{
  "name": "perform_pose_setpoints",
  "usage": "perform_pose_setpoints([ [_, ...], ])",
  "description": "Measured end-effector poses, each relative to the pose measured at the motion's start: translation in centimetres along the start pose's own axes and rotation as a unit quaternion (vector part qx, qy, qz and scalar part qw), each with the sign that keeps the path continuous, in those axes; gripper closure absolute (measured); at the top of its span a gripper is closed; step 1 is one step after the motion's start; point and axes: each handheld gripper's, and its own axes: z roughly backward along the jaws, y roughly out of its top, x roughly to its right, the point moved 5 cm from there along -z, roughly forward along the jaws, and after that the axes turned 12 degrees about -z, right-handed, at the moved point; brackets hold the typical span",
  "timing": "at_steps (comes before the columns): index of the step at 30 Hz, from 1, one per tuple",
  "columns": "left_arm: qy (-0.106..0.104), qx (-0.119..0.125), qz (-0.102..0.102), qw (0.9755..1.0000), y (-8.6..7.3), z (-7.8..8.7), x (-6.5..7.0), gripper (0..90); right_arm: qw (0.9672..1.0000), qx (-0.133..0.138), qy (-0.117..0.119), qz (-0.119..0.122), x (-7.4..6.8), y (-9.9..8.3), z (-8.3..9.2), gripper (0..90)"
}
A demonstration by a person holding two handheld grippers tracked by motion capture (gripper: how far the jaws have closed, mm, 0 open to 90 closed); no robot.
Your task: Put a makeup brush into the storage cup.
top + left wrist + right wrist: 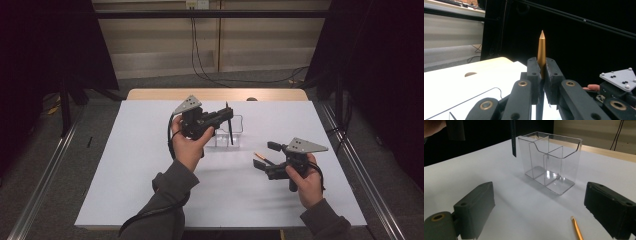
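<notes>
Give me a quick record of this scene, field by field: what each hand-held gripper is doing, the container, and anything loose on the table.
left hand-held gripper: shut on a gold pencil, tip pointing up, held above the clear organizer
right hand-held gripper: open, nothing between its jaws, low over the table
clear organizer: upright on the white table, divided into compartments, looks empty
loose pencil: orange, lying flat on the table in front of the right hand-held gripper
likely next: lower the gold pencil into the organizer

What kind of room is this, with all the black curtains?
Probably a lab set up for recording handwork: a white table framed by metal rails, dark curtains at both sides, and a person working with a left gripper and right gripper.
</notes>
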Motion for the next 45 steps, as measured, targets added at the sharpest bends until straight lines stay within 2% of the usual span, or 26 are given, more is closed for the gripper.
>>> perform_pose_setpoints([
  [3, 0.0, -0.004, -0.006, 1.0, 0.0, -0.2, -0.1, 83.7, 1.0, 0.0, 0.001, -0.001, 0.0, 0.0, 0.0, 8.9],
  [4, 0.006, 0.001, -0.001, 1.0, 0.2, -0.4, -0.1, 83.7, 1.0, 0.002, 0.001, -0.002, 0.0, 0.1, 0.0, 8.9],
  [6, 0.005, -0.004, -0.009, 0.9999, 0.2, -0.5, -0.2, 83.7, 1.0, 0.002, 0.001, -0.001, 0.0, 0.1, 0.0, 8.9],
  [13, 0.011, 0.001, -0.01, 0.9999, 0.7, -1.1, -0.5, 83.7, 1.0, 0.002, 0.001, 0.001, 0.1, 0.1, 0.1, 9.0],
  [14, 0.011, -0.004, -0.016, 0.9998, 0.7, -1.1, -0.6, 83.7, 1.0, 0.002, 0.001, 0.001, 0.2, 0.1, 0.1, 9.0],
  [15, 0.017, 0.001, -0.009, 0.9998, 0.8, -1.3, -0.6, 83.7, 1.0, 0.002, 0.0, 0.002, 0.2, 0.1, 0.1, 9.0],
  [21, 0.017, -0.003, -0.019, 0.9997, 0.9, -1.6, -0.9, 83.7, 1.0, 0.0, 0.002, 0.002, 0.1, 0.1, 0.1, 9.2],
  [25, 0.026, 0.005, -0.011, 0.9996, 1.0, -2.0, -1.0, 83.7, 1.0, -0.001, 0.001, 0.001, 0.0, 0.1, 0.1, 9.3],
  [38, 0.042, -0.006, -0.023, 0.9988, 0.9, -2.4, -1.8, 83.7, 1.0, 0.0, 0.002, 0.002, 0.1, 0.1, 0.2, 9.3],
  [45, 0.046, 0.0, -0.02, 0.9987, 0.7, -2.5, -2.1, 83.7, 1.0, 0.001, 0.003, 0.002, 0.1, 0.2, 0.2, 9.3],
])
